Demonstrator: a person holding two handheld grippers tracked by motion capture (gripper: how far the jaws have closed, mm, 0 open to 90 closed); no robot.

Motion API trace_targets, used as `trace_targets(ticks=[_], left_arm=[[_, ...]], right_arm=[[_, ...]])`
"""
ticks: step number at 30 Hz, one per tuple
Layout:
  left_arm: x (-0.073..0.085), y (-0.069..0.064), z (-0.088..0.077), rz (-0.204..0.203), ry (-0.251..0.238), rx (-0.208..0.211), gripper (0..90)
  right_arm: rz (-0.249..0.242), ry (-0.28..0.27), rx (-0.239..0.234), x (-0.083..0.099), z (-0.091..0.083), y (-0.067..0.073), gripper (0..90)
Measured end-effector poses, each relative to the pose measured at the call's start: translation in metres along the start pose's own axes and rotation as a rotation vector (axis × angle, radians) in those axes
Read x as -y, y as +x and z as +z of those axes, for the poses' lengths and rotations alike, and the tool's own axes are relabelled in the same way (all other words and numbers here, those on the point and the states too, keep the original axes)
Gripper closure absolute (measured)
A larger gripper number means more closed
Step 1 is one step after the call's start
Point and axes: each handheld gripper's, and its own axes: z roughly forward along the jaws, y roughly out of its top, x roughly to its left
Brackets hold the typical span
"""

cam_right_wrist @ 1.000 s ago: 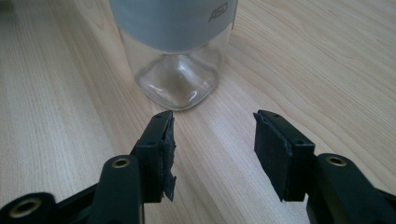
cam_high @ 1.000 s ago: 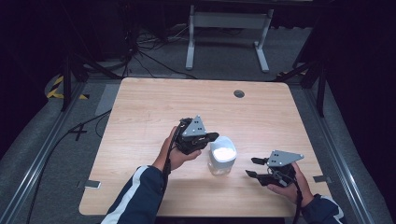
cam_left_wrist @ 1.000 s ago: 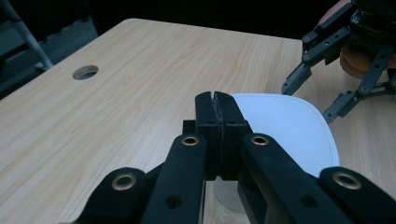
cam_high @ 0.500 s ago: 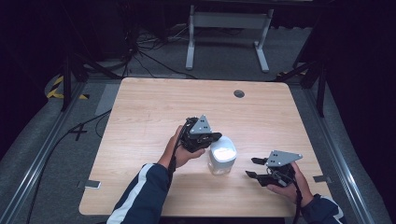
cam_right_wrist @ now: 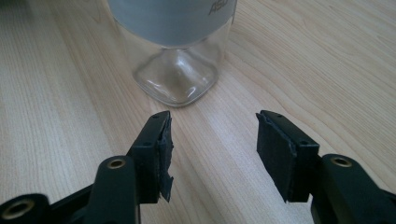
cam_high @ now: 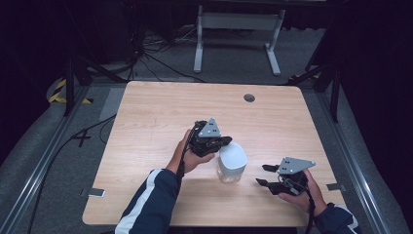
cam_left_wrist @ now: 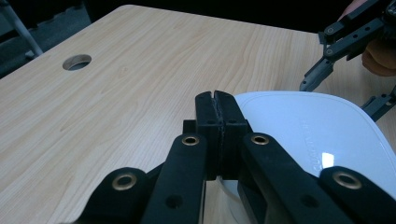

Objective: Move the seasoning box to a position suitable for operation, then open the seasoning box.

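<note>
A clear glass jar (cam_high: 231, 170) with a white lid (cam_high: 233, 155) stands right of the table's middle. My left gripper (cam_high: 226, 142) is shut with nothing between its jaws, its tips right at the lid's left edge. In the left gripper view, the closed tips (cam_left_wrist: 215, 100) sit just over the rim of the lid (cam_left_wrist: 317, 130). My right gripper (cam_high: 261, 175) is open, low over the table to the jar's right and apart from it. The right gripper view has its jaws (cam_right_wrist: 212, 140) spread wide and aimed at the jar's glass base (cam_right_wrist: 176, 79).
A light wooden table (cam_high: 156, 122) has a round cable hole (cam_high: 249, 98) near its far edge. A grey metal stand (cam_high: 236, 22) and cables lie on the floor beyond. The table's front edge is near both forearms.
My left gripper has moved right, from a little left of the jar up to the lid's edge. The right gripper and the jar have stayed put.
</note>
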Motion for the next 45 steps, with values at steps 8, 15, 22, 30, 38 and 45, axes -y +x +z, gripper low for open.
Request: trace_targets(ticks=[8, 15, 22, 30, 38, 45], left_arm=[[0.003, 0.003, 0.002, -0.013, -0.001, -0.016, 90.0], [0.004, 0.004, 0.004, -0.009, 0.002, -0.013, 90.0], [0.004, 0.005, 0.007, -0.013, 0.007, -0.007, 90.0], [0.004, 0.005, 0.008, 0.001, 0.029, -0.01, 90.0], [0.005, 0.002, 0.013, 0.008, 0.024, 0.003, 90.0], [0.006, 0.006, 0.013, -0.002, 0.016, 0.002, 90.0]], right_arm=[[0.002, 0.0, -0.003, -0.001, 0.0, -0.001, 45.7], [0.011, -0.01, -0.002, -0.001, -0.001, -0.002, 45.7], [0.021, -0.022, -0.002, -0.003, -0.002, -0.003, 45.7], [0.023, -0.024, 0.001, -0.004, -0.001, -0.005, 45.7], [0.023, -0.033, 0.005, -0.004, -0.003, -0.005, 45.8], [0.025, -0.033, 0.0, -0.005, -0.003, -0.005, 45.8]])
